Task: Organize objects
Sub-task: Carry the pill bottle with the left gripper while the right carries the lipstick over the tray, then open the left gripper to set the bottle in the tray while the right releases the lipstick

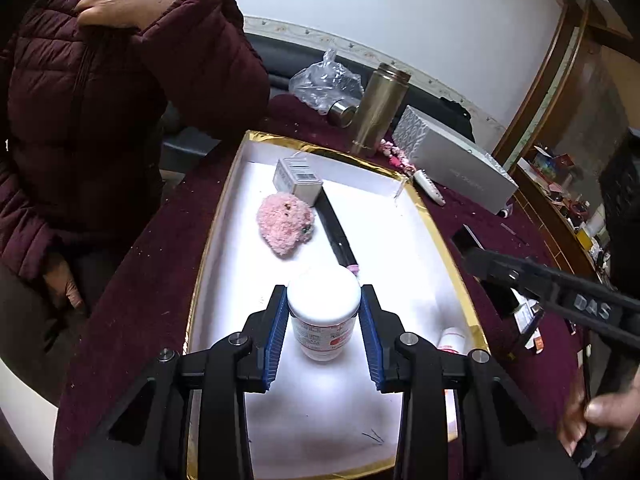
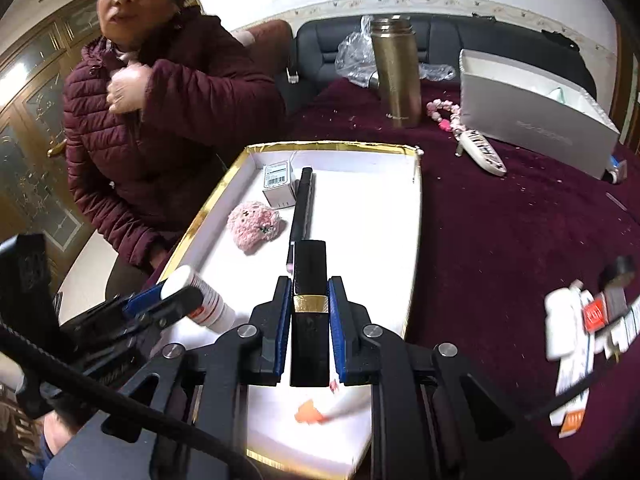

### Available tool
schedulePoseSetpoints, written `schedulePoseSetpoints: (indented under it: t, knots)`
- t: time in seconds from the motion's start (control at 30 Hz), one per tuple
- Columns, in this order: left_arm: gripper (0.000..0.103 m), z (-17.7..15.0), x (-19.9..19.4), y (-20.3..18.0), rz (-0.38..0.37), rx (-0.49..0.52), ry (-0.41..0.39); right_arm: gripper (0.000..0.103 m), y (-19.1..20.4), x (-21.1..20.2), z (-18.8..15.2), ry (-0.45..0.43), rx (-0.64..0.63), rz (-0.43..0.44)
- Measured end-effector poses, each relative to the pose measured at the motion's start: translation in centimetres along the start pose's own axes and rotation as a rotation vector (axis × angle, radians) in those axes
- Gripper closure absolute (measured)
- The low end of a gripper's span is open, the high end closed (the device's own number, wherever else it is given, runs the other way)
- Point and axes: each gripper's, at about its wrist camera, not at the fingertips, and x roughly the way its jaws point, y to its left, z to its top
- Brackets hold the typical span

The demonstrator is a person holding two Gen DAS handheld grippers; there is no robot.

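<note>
Left wrist view: the left tool (image 1: pixel 324 312) clamps a white jar (image 1: pixel 323 312) above the gold-rimmed tray (image 1: pixel 224 216); the right tool (image 2: pixel 309 308) grips a black gold-banded tube (image 2: pixel 309 320) over that tray. Already in the tray lie a pink plush (image 1: pixel 285 225), a small carton (image 1: pixel 298 181) and a black pen (image 1: pixel 338 232). Beyond the tray, on the surface, a remote (image 2: pixel 482 151) and a flask (image 2: pixel 396 70) still wait.

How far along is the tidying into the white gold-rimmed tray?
Already in the white gold-rimmed tray: a fluffy pink plush toy, a small grey barcoded box and a long black stick. In hand: the left gripper holds a white-capped bottle; the right gripper holds a black gold-banded tube. Left: a white remote, pink beads and small packets on the maroon cloth.
</note>
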Motion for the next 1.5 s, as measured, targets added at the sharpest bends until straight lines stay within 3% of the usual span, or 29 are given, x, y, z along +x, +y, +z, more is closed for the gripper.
schedulePoseSetpoints:
  t: [0.33, 0.6, 0.93, 1.3, 1.5]
  knots:
    - [0.073, 1.3, 1.9, 0.6, 0.018, 0.002, 0.057, 0.087, -0.9, 6.3, 2.0, 0.128, 0.039, -0.009]
    - [0.073, 3.1, 4.2, -0.2, 0.027, 0.046, 0.133, 0.088, -2.0, 8.3, 1.9, 0.179, 0.063, -0.029]
    - [0.073, 5.1, 6.3, -0.6, 0.036, 0.051, 0.160, 0.087, -1.9, 9.2, 2.2, 0.184, 0.068, -0.054]
    - [0.073, 5.1, 5.3, -0.5, 0.022, 0.047, 0.135, 0.086, -1.5, 9.6, 2.2, 0.193, 0.076, -0.034]
    - [0.073, 4.6, 4.3, -0.8, 0.011, 0.047, 0.120, 0.079, -1.3, 7.9, 2.1, 0.156, 0.092, -0.015]
